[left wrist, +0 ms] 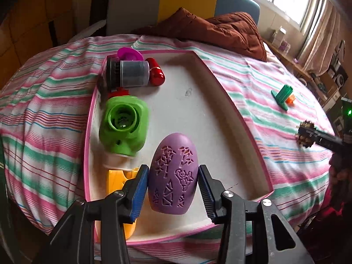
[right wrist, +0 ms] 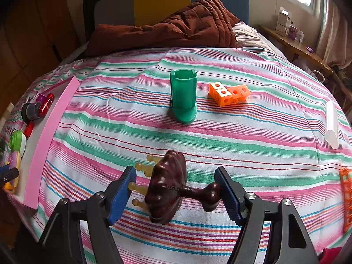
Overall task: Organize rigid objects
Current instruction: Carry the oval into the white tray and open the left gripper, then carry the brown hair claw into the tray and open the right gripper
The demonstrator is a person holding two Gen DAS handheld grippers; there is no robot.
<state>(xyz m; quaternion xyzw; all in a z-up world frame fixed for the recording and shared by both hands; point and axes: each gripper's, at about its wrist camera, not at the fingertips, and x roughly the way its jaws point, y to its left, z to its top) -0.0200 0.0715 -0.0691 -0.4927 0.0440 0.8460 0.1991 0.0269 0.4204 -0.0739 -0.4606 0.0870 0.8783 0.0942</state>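
Both grippers loaded over striped bed.
Left gripper (left wrist: 173, 190) clamps purple egg (left wrist: 172, 173) above pink tray (left wrist: 239, 110); right gripper (right wrist: 176, 194) grips brown brush (right wrist: 169, 187).

The left wrist camera looks steeply down along its left gripper (left wrist: 173, 192) from close above the pink-rimmed white tray (left wrist: 239, 118) on the striped bed cover (left wrist: 275, 132). The right wrist camera, tilted likewise over its right gripper (right wrist: 176, 194), faces the bed's open middle. Both share the upright green plastic tube (left wrist: 283, 95) (right wrist: 183, 95), the orange cube block (left wrist: 291, 99) (right wrist: 228, 93), the brown quilt (left wrist: 231, 30) (right wrist: 176, 26) and the window side
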